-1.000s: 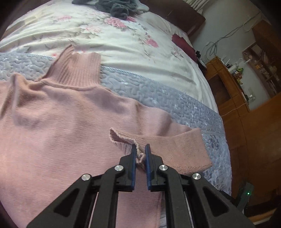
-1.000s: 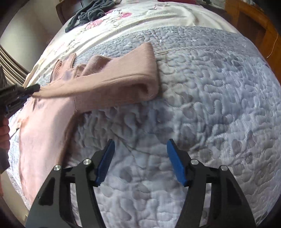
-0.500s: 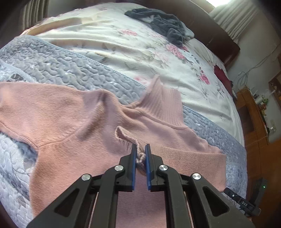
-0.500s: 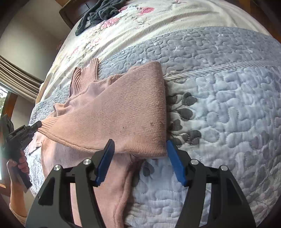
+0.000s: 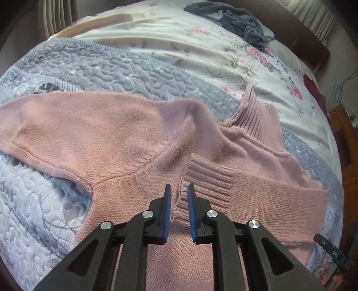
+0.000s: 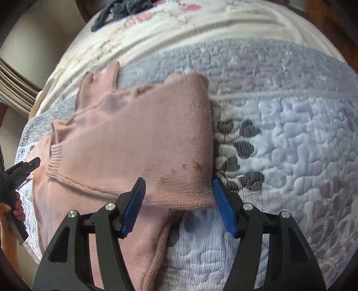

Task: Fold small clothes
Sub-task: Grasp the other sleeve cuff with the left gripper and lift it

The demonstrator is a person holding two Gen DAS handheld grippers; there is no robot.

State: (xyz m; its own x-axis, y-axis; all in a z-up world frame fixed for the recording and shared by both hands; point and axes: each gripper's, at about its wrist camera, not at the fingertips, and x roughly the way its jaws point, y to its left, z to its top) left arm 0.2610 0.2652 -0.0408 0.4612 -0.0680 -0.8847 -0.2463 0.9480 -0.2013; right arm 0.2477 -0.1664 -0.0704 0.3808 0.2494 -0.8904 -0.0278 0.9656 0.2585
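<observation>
The left gripper (image 5: 179, 190) sits low at six o'clock, its jaws slightly parted around the ribbed cuff (image 5: 201, 179) of the pink sweater (image 5: 107, 134), with no clear pinch. The right gripper (image 6: 177, 185) is spread wide, straddling the folded sleeve (image 6: 145, 138). The sweater lies on the grey quilt (image 5: 111, 65). Beyond, toward twelve o'clock, a floral sheet (image 5: 201, 49) carries dark clothes (image 5: 237, 20).

A grey-blue quilted coverlet (image 5: 125, 67) spreads over the bed. Beyond it lies a cream floral sheet (image 5: 201, 51), with a heap of dark grey clothes (image 5: 237, 20) on the sheet's far end, near the dark wooden headboard (image 5: 306, 38). Pleated curtains (image 5: 56, 18) hang past the coverlet's far left.
</observation>
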